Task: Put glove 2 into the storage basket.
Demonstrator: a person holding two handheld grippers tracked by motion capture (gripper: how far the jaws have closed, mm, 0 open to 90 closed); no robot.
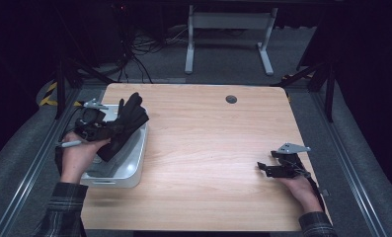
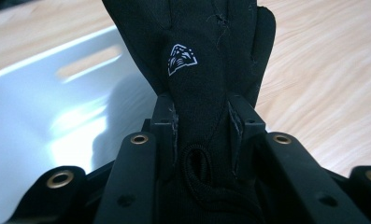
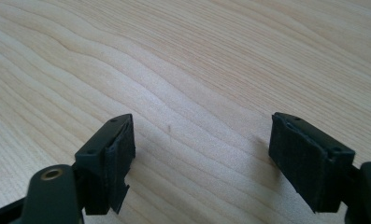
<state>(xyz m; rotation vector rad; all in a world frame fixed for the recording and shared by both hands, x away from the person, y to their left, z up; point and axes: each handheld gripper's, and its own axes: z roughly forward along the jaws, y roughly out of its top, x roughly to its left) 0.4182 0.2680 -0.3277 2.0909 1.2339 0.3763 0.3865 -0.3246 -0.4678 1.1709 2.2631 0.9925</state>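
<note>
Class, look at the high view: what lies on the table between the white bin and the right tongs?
Nothing: bare wooden table separates the white bin from the right tongs.

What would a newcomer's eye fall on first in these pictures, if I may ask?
Most striking is the black glove clamped in the left gripper above the white bin at the table's left edge; the left gripper view shows a white emblem on it. At the right edge of the wooden table, the right gripper rests open, holding nothing.

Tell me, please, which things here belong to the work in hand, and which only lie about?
In the work:
- black glove
- left gripper, shut on it
- white bin under it

Lying about:
- right gripper, open, holding nothing
- table's round grommet
</note>
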